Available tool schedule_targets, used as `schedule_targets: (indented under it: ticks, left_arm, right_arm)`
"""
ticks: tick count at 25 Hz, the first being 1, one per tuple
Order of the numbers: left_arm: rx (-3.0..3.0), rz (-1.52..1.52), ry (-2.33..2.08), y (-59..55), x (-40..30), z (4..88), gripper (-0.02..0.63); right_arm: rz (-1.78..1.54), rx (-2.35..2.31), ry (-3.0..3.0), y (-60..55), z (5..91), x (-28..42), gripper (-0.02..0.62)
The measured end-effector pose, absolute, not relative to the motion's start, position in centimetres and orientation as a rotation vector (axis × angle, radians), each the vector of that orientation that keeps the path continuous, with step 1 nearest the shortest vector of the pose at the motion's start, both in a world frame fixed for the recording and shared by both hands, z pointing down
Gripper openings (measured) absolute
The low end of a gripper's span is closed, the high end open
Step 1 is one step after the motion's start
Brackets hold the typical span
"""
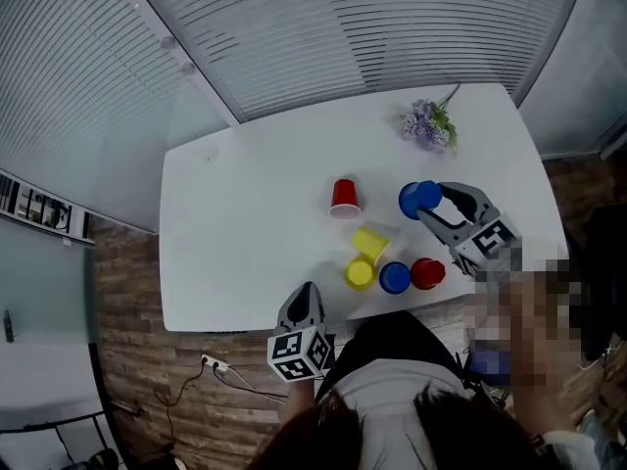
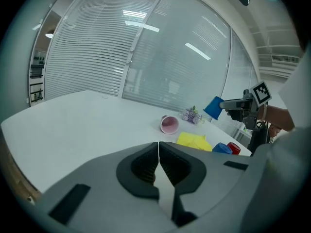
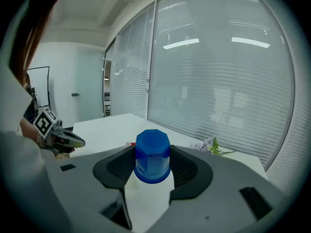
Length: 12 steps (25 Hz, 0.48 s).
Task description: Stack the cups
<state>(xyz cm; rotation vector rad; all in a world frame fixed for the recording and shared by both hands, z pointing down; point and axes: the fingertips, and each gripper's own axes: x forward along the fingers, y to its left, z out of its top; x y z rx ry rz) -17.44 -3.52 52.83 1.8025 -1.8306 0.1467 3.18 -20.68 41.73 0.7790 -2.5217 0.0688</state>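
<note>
Right gripper (image 3: 153,167) – jaws clamped on inverted blue cup (image 1: 419,199), held above white table (image 1: 245,253). Left gripper (image 2: 159,160) – jaws pressed together, empty, at table's near edge. On table: tipped red cup (image 1: 345,197), tipped yellow cup (image 1: 364,258), second blue cup (image 1: 394,278) beside second red cup (image 1: 427,273).

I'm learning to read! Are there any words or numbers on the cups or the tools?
None readable anywhere.
Left tool, right tool: black-and-white square markers, no letters.
Blue cup in the right tool: plain.
Shelf items at the head view's left edge: too small to read.
</note>
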Motion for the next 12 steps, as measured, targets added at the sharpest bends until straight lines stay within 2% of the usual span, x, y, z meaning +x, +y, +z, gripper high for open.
schedule_targets:
  ticks: [12]
  left_arm:
    - [1.911, 0.152, -1.791, -3.7, -17.5, 50.9, 0.023]
  right_arm:
    - [0.071, 0.841, -2.496, -15.7, 39.4, 4.0, 0.240]
